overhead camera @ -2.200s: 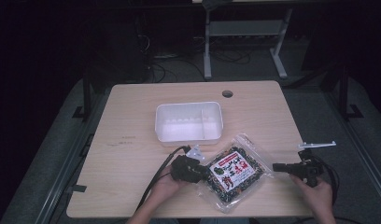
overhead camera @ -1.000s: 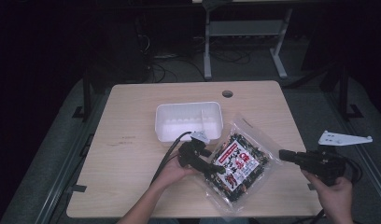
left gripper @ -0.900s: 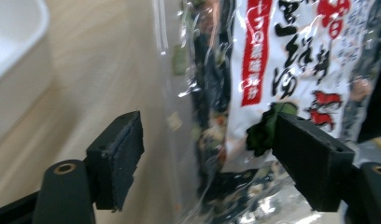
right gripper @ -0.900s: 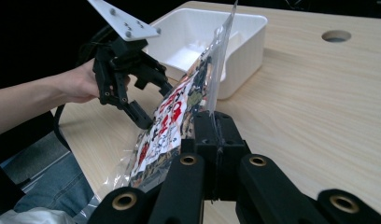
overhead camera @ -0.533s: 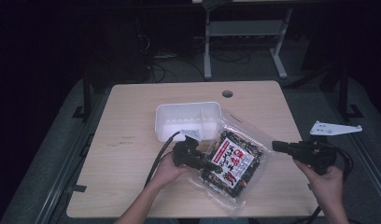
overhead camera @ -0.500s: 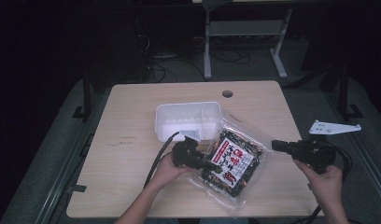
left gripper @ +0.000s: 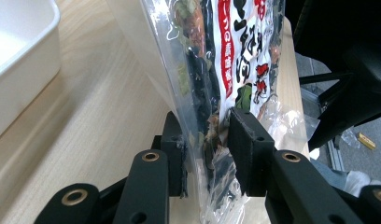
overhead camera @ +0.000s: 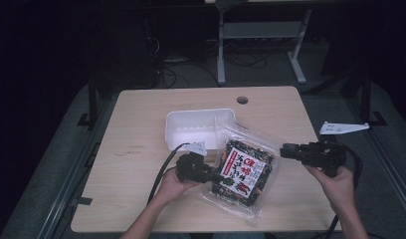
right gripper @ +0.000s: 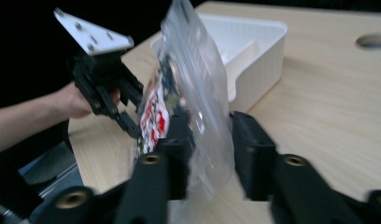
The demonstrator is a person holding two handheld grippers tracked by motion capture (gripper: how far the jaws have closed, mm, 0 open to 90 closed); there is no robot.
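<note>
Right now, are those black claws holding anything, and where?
The left gripper clamps the snack bag at its left edge; the right gripper straddles the opposite edge, jaws just opening.

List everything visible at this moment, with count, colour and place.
snack bag: one, clear plastic with a red, white and dark label, on the table's near middle, tilted up off the top.
tray: one, white, just behind the bag.
table: one, light wood, with a round hole near its far edge.
left gripper: one, black, shut on the bag's edge.
right gripper: one, black, jaws open either side of the bag's other edge, having just been opening.
</note>
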